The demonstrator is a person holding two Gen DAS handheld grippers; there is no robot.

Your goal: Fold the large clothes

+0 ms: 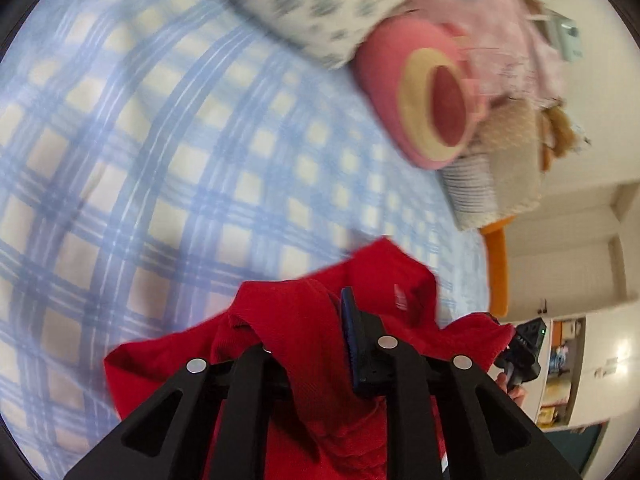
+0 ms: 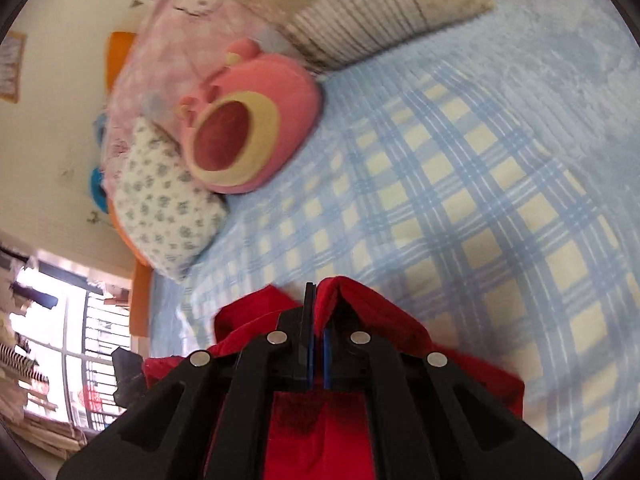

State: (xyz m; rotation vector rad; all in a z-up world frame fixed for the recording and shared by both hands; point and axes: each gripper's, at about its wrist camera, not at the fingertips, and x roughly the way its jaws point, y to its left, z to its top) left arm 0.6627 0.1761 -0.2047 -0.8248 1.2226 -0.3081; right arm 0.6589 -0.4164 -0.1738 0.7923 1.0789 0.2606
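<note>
- The left gripper (image 1: 316,336) has its jaws a little apart with a thick fold of the red garment (image 1: 384,276) bunched between them; cloth drapes over the left finger and hides it, so only the blue-padded right finger shows, and whether the pads bite the cloth I cannot tell.
- The right gripper (image 2: 317,320) has its jaws pressed nearly together, pinching an edge of the red garment (image 2: 360,300), which humps up on both sides of the fingertips.
- In both wrist views the garment hangs below and around the jaws, held up over the bed.
- In the left wrist view, the other gripper's black body (image 1: 524,352) shows at the garment's far right corner, with part of a hand (image 1: 516,394) just under it.
- The bed carries a blue-and-cream checked sheet (image 1: 160,160), blurred in the picture.
- At the head of the bed lie a pink plush toy (image 2: 248,120) with an open dark-red mouth, a white flower-print pillow (image 2: 168,208) touching it, a pale pink quilt (image 2: 180,28) behind, and a striped pillow (image 2: 360,12).
- A bright window (image 2: 80,340) shows at the lower left of the right wrist view.
</note>
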